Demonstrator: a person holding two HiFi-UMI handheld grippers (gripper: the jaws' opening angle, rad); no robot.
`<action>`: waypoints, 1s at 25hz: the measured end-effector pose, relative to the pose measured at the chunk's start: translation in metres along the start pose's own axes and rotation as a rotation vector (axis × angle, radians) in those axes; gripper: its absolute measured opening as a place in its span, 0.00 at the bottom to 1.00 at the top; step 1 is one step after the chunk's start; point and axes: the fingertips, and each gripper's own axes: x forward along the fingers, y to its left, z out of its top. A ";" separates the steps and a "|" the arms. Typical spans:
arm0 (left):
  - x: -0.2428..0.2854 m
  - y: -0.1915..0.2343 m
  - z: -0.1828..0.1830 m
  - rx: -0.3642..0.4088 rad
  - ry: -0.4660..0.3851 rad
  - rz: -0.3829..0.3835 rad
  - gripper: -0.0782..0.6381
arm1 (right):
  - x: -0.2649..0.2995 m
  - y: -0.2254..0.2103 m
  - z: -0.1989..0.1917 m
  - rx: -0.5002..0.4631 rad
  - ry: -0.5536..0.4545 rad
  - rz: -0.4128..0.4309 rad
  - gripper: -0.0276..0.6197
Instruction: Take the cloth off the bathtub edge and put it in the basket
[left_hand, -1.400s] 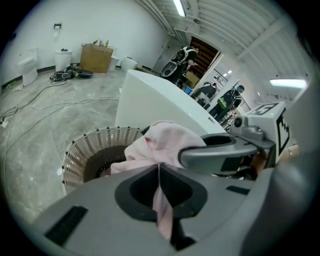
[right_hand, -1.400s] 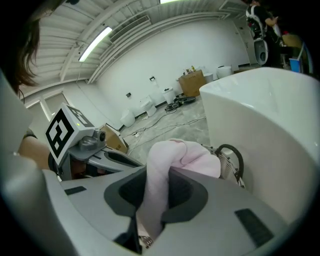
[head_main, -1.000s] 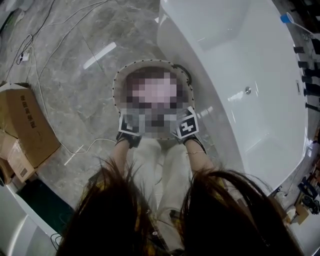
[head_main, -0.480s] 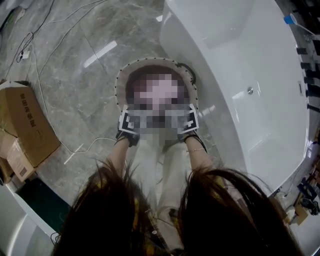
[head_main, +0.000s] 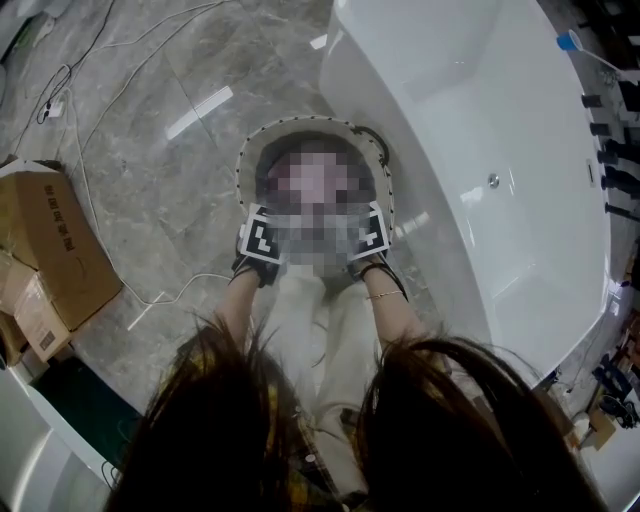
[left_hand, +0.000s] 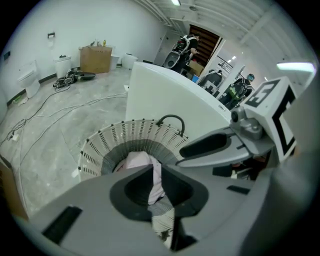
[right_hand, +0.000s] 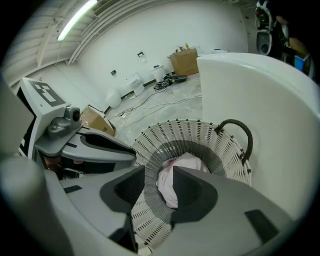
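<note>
Left claw (left_hand: 155, 172): jaws only a narrow slit apart, gripping nothing. Held over the mouth of the basket, with the cloth and some weave seen through the slit.
Right claw (right_hand: 159, 172): jaws clearly apart, empty. Also over the basket, just beside the left claw.
Cloth (right_hand: 182, 161): pale pink, crumpled, lying at the bottom of the basket, apart from both claws.
Basket (right_hand: 165, 132): round, with a white slotted wall and a dark band lower inside. Standing on the floor, close against the outer wall of the bathtub.
Handle (left_hand: 171, 117): dark arch on the basket rim, on the side towards the bathtub.
Bathtub (head_main: 520, 150): white and glossy, with a small round metal fitting on the inner wall.
Floor (head_main: 150, 100): grey marble-like tiles, shiny, with thin cables across.
Cardboard box (head_main: 50, 250): brown, on the floor well apart from the basket. Dark printed characters on the side, too small to read.
Left marker cube (head_main: 262, 238): black and white square pattern, no letters.
Right marker cube (head_main: 370, 228): same kind of pattern, near the left one, over the near rim of the basket.
</note>
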 end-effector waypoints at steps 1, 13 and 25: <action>-0.006 -0.001 0.002 0.003 -0.005 0.004 0.14 | -0.005 0.003 0.001 0.001 0.002 -0.002 0.30; -0.093 -0.040 0.041 0.022 -0.084 0.002 0.26 | -0.104 0.033 0.038 0.010 -0.062 -0.043 0.30; -0.220 -0.175 0.153 0.033 -0.406 -0.100 0.26 | -0.313 0.053 0.112 0.011 -0.393 -0.047 0.30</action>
